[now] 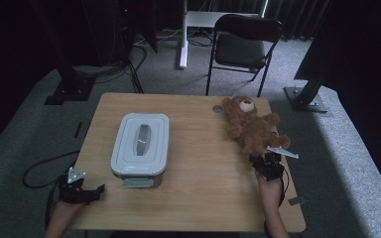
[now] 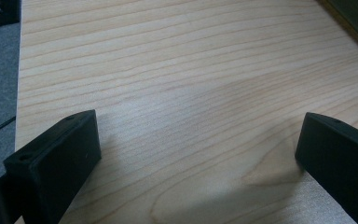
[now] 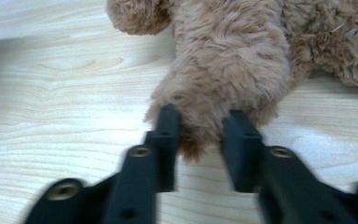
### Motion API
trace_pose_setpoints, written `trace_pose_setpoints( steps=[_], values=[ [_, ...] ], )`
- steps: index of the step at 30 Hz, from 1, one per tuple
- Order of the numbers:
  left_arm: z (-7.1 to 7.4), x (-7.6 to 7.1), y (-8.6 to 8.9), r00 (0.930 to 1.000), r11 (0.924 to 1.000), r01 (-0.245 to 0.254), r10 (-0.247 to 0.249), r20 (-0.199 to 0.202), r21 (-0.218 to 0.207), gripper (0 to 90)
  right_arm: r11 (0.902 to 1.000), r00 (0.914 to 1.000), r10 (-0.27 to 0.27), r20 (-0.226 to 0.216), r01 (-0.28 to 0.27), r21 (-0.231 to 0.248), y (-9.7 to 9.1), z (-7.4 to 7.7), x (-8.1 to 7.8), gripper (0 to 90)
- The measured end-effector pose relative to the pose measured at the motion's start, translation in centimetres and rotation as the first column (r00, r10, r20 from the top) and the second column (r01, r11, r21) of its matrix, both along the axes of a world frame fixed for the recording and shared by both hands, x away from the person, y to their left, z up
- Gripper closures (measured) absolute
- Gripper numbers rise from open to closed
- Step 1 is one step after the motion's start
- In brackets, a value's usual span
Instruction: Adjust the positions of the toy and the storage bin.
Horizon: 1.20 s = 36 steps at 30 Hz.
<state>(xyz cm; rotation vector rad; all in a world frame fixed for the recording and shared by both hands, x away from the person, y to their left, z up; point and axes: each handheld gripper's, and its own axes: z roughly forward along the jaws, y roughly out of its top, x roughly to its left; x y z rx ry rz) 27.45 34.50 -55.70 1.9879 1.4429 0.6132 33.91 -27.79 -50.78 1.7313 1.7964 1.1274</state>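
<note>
The brown plush teddy bear (image 1: 250, 125) is shown lying on its back at the far right of the light wooden table (image 1: 203, 198), one furry leg (image 3: 223, 88) pinched between the jaws of the right gripper (image 3: 200, 128). The grasp appears made, though motion blur leaves the firmness of the pinch uncertain. The lift is left to do. The grey plastic storage box (image 1: 140, 144) is seen mid-table with its lid on. The left gripper (image 1: 82, 191) is held released over bare wood near the table's left edge. The bear's head is cut off in the right gripper view.
</note>
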Motion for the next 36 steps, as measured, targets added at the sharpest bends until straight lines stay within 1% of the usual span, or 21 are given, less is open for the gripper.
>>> trace_pose_setpoints(
  steps=[1, 2, 4, 7, 8, 11, 14, 15, 19, 20, 22, 23, 25, 26, 27, 29, 30, 31, 32, 34, 36],
  values=[
    [0.0, 0.0, 0.0, 1.0, 1.0, 0.0, 0.0, 0.0, 0.0, 0.6, 1.0, 1.0, 0.0, 0.0, 0.0, 0.0, 0.0, 0.0, 0.0, 75.8],
    [0.0, 0.0, 0.0, 1.0, 1.0, 0.0, 0.0, 0.0, 0.0, 0.6, 0.9999, 0.9998, 0.014, 0.014, -0.014, 0.0, 0.3, 0.1, 0.0, 83.3],
    [0.0, 0.0, 0.0, 1.0, 1.0, -0.001, 0.001, 0.0, 0.0, 0.6, 0.9997, 0.9996, 0.025, 0.017, -0.025, 0.005, 0.5, 0.2, 0.0, 84.4],
    [0.0, 0.0, 0.0, 1.0, 1.0, -0.003, 0.003, 0.0, -0.001, 0.6, 0.9972, 0.9966, 0.074, 0.037, -0.075, 0.008, 1.4, 0.9, 0.3, 85.6],
    [0.0, 0.0, 0.0, 1.0, 1.0, -0.003, 0.003, 0.0, -0.001, 0.6, 0.9957, 0.9949, 0.093, 0.039, -0.093, 0.005, 1.8, 1.1, 0.4, 85.9],
    [0.0, 0.0, 0.0, 1.0, 1.0, -0.004, 0.004, 0.0, -0.001, 0.6, 0.9904, 0.9895, 0.135, 0.052, -0.136, 0.023, 2.7, 1.8, 0.9, 87.0],
    [0.0, 0.0, 0.0, 1.0, 1.0, -0.004, 0.004, 0.0, -0.001, 0.6, 0.9839, 0.9825, 0.169, 0.079, -0.173, 0.047, 3.6, 2.7, 1.3, 90.0],
    [0.0, 0.0, 0.0, 1.0, 1.0, -0.003, 0.003, 0.0, 0.0, 0.6, 0.98, 0.9787, 0.182, 0.095, -0.188, 0.065, 3.9, 3.1, 1.4, 90.0],
    [0.0, 0.0, 0.0, 1.0, 1.0, -0.003, 0.003, 0.0, 0.0, 0.7, 0.9756, 0.9724, 0.199, 0.122, -0.208, 0.069, 4.9, 4.2, 1.7, 90.0],
    [0.0, 0.0, 0.0, 1.0, 1.0, -0.003, 0.003, 0.0, -0.001, 0.6, 0.9748, 0.9708, 0.207, 0.122, -0.215, 0.058, 5.2, 4.4, 1.9, 90.0],
    [0.0, 0.0, 0.0, 1.0, 1.0, -0.003, 0.003, 0.0, 0.0, 0.7, 0.9757, 0.9706, 0.207, 0.123, -0.214, 0.047, 5.5, 4.5, 1.9, 90.0],
    [0.0, 0.0, 0.0, 1.0, 1.0, -0.003, 0.003, 0.0, 0.0, 0.6, 0.9744, 0.9699, 0.212, 0.12, -0.219, 0.051, 5.5, 4.5, 1.9, 90.0],
    [0.0, 0.0, 0.0, 1.0, 1.0, -0.004, 0.004, 0.0, -0.001, 0.6, 0.9746, 0.969, 0.206, 0.136, -0.216, 0.059, 5.4, 4.4, 1.5, 90.0],
    [0.0, 0.0, 0.0, 1.0, 1.0, -0.003, 0.003, 0.0, 0.0, 0.7, 0.9749, 0.9677, 0.211, 0.138, -0.219, 0.042, 5.4, 4.3, 1.3, 90.0],
    [0.0, 0.0, 0.0, 1.0, 1.0, -0.003, 0.003, 0.0, 0.0, 0.7, 0.9773, 0.9691, 0.207, 0.133, -0.211, 0.016, 5.3, 4.2, 1.1, 90.0],
    [0.0, 0.0, 0.0, 1.0, 1.0, -0.003, 0.003, 0.001, -0.001, 0.6, 0.9785, 0.971, 0.203, 0.127, -0.206, 0.013, 5.2, 4.0, 1.1, 89.0],
    [0.0, 0.0, 0.0, 1.0, 1.0, -0.003, 0.003, 0.001, -0.001, 0.7, 0.981, 0.9747, 0.192, 0.115, -0.194, 0.006, 4.9, 3.6, 1.0, 75.3],
    [0.0, 0.0, 0.0, 1.0, 1.0, -0.001, 0.001, 0.0, 0.0, 0.7, 0.9808, 0.9747, 0.195, 0.109, -0.194, -0.018, 4.9, 3.4, 0.8, 67.0],
    [0.0, 0.0, 0.0, 1.0, 1.0, 0.002, -0.002, 0.0, 0.0, 0.7, 0.9789, 0.9732, 0.204, 0.106, -0.202, -0.029, 4.9, 3.3, 0.7, 59.5],
    [0.0, -0.1, 0.0, 0.9999, 0.9999, 0.01, -0.01, 0.001, 0.0, 0.7, 0.9726, 0.9678, 0.231, 0.101, -0.227, -0.05, 4.8, 2.9, 0.3, 49.7],
    [0.1, -0.1, 0.0, 0.9998, 0.9998, 0.017, -0.017, -0.007, 0.003, 0.7, 0.9673, 0.9632, 0.253, 0.09, -0.251, -0.037, 4.5, 2.4, -0.1, 38.9]
  ],
)
